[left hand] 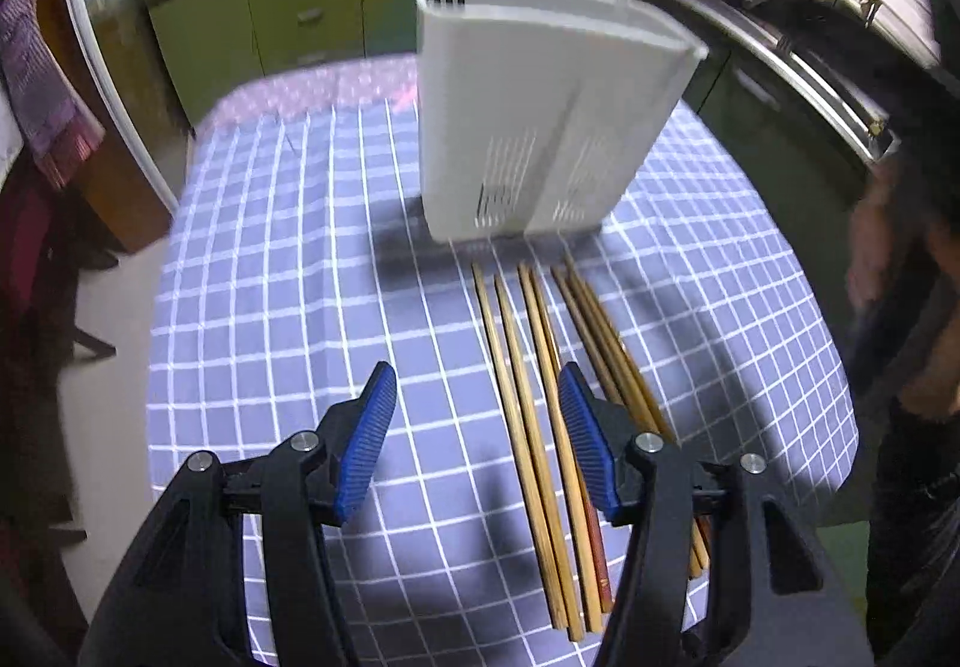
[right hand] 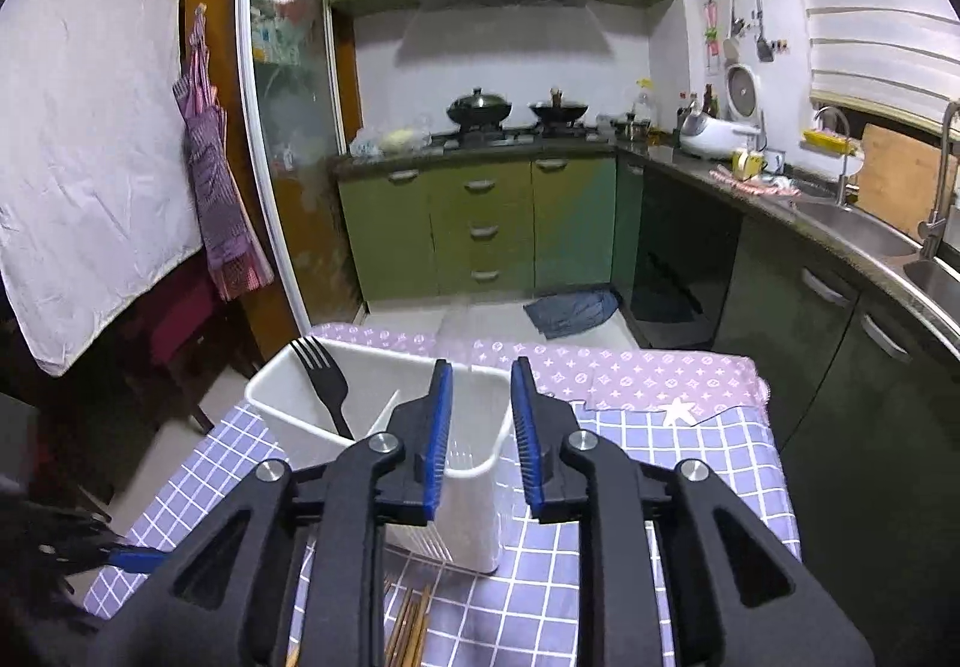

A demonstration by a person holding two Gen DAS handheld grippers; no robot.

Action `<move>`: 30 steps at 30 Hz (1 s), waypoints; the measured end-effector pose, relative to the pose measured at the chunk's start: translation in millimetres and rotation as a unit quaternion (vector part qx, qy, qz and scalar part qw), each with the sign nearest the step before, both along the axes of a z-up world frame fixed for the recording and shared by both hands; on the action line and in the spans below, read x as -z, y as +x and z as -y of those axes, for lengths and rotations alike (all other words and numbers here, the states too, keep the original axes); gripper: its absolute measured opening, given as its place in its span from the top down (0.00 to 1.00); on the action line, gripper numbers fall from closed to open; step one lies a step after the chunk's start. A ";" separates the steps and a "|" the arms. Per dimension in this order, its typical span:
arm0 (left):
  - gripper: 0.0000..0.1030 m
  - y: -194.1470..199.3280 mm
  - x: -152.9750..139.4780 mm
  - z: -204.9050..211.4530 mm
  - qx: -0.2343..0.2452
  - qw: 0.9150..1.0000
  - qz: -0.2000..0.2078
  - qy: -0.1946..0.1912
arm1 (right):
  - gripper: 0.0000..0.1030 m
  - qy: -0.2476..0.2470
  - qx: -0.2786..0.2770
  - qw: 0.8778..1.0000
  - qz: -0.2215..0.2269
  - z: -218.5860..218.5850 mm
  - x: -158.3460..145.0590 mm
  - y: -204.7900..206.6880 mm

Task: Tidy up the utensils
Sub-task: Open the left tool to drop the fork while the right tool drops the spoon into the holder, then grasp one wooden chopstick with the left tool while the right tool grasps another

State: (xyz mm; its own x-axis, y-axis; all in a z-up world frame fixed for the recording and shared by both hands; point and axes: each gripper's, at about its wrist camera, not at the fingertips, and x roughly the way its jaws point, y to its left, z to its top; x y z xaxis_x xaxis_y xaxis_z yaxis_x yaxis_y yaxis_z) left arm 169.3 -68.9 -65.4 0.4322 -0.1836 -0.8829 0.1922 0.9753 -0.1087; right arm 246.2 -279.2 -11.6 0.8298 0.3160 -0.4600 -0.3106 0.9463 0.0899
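Chopsticks (left hand: 540,397) flat on checked cloth (left hand: 270,307) between spread left gripper (left hand: 477,397) fingers, untouched; right gripper (right hand: 480,415) slightly parted, empty, above white holder (right hand: 288,391); chopstick ends hidden.

My tongs' pads (left hand: 366,439) are blue. The holder (left hand: 528,126) is white, the fork (right hand: 321,385) black, the tablecloth (left hand: 270,307) lavender-and-white checked.

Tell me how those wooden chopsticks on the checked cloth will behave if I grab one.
The chopsticks look thin, stiff and light. Being slim and lying packed side by side, one may roll or drag neighbours. The tablecloth is soft, so it might bunch.
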 end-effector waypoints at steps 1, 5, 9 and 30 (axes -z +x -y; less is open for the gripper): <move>0.48 2.9 5.2 0.0 -0.001 1.000 -0.012 -0.002 | 0.79 0.003 0.002 1.000 0.003 5.6 -4.1 -8.2; 0.49 17.9 27.7 2.8 -0.004 0.997 -0.070 -0.005 | 0.75 -0.003 0.011 1.000 -0.028 26.5 -5.2 -34.2; 0.66 31.0 48.3 10.4 -0.006 0.993 -0.120 0.008 | 0.75 -0.017 0.008 0.993 -0.115 48.5 27.8 -43.6; 0.78 51.9 76.2 45.5 -0.008 0.985 -0.168 0.048 | 0.76 -0.071 -0.036 0.968 -0.240 40.9 97.2 -45.7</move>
State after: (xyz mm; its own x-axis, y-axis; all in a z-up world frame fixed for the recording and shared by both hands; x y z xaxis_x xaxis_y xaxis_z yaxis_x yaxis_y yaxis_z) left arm 221.2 -114.4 -141.6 0.1156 -0.0885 -0.9893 0.1465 0.9867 -0.0711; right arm 200.5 -320.1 -108.9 0.4884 0.2700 -0.8298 -0.3304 0.9374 0.1106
